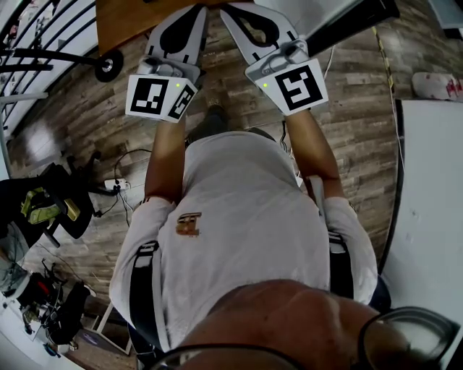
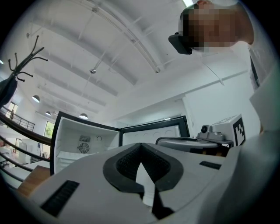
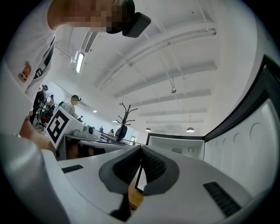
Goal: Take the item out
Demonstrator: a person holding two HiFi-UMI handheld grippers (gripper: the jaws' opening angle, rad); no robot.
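Both grippers are held up in front of the person's chest, side by side. In the left gripper view the left gripper is shut, its dark pads meeting with nothing between them. The right gripper is shut and empty too. From the head view the left gripper and right gripper point away from the body, their marker cubes nearest me. Ahead stands an open fridge with a white inside and a black-framed door. I see no item inside it from here.
The fridge door rises close on the right of the right gripper. A wooden tabletop lies at the upper left, a white table at the right, a black chair with cables at the left. A coat rack stands further back.
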